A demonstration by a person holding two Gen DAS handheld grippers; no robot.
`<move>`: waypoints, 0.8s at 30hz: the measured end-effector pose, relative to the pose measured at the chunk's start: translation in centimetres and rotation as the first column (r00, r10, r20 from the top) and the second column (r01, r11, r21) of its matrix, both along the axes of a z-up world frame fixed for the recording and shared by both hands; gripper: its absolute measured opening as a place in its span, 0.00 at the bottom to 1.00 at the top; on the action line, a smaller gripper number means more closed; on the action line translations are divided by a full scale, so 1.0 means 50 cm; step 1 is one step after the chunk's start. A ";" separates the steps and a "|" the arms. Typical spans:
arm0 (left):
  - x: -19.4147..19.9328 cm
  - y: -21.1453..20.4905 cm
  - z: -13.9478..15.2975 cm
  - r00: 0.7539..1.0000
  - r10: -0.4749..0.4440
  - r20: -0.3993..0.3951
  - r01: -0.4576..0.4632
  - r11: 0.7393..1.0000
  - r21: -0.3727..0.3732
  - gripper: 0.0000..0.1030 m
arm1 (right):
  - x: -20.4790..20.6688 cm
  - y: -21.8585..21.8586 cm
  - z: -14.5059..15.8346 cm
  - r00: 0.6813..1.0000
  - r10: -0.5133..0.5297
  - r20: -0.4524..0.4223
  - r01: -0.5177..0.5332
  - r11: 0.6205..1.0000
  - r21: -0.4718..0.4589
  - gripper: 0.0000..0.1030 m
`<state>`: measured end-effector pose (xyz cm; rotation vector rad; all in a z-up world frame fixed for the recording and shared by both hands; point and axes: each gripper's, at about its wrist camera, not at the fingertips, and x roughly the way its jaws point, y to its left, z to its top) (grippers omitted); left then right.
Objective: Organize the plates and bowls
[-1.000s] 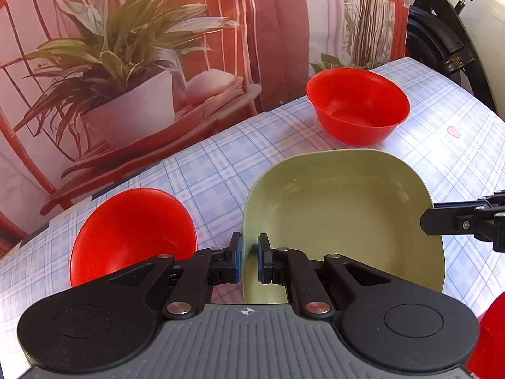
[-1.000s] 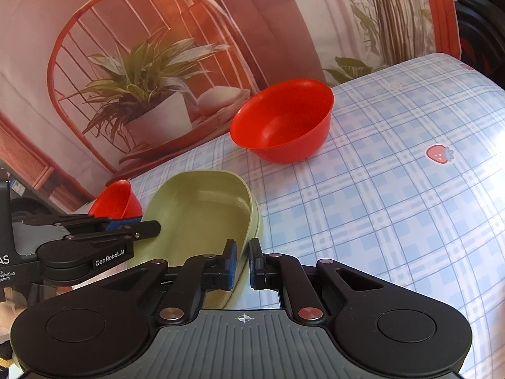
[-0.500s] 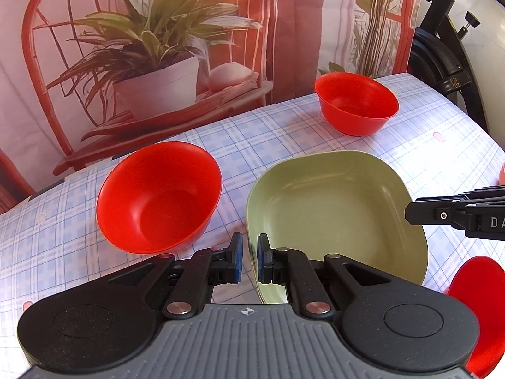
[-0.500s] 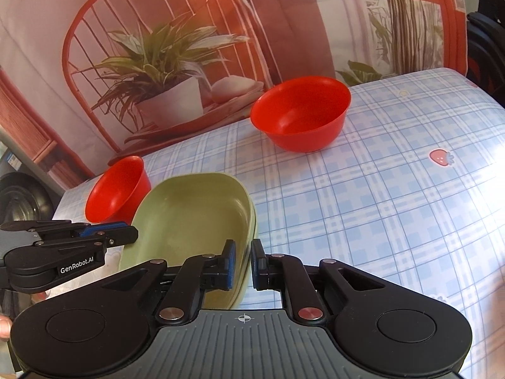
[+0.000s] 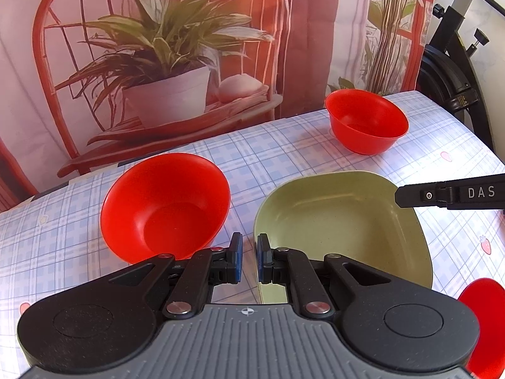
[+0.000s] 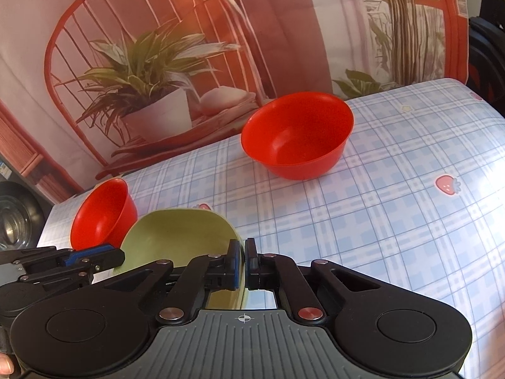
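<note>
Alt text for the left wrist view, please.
The left gripper pinches the near rim of a green plate on a checked tablecloth; the right gripper meets its far side. Red bowls sit left and behind.

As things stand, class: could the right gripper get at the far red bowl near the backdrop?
Probably not yet. The right gripper is shut on the green plate's rim. The tablecloth between it and the far red bowl lies bare, so only the held plate hinders.
</note>
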<state>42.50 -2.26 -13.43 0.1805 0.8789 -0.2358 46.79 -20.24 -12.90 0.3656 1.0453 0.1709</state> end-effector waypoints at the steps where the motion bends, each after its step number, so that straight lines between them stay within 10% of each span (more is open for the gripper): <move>1: 0.001 0.001 -0.001 1.000 0.000 -0.001 0.000 1.000 -0.003 0.10 | -0.001 0.001 -0.003 1.000 0.000 -0.003 0.000 1.000 0.002 0.03; 24: -0.010 -0.001 0.020 1.000 0.010 0.008 -0.010 1.000 0.000 0.10 | -0.015 -0.011 0.024 1.000 -0.006 0.022 0.005 0.998 0.065 0.10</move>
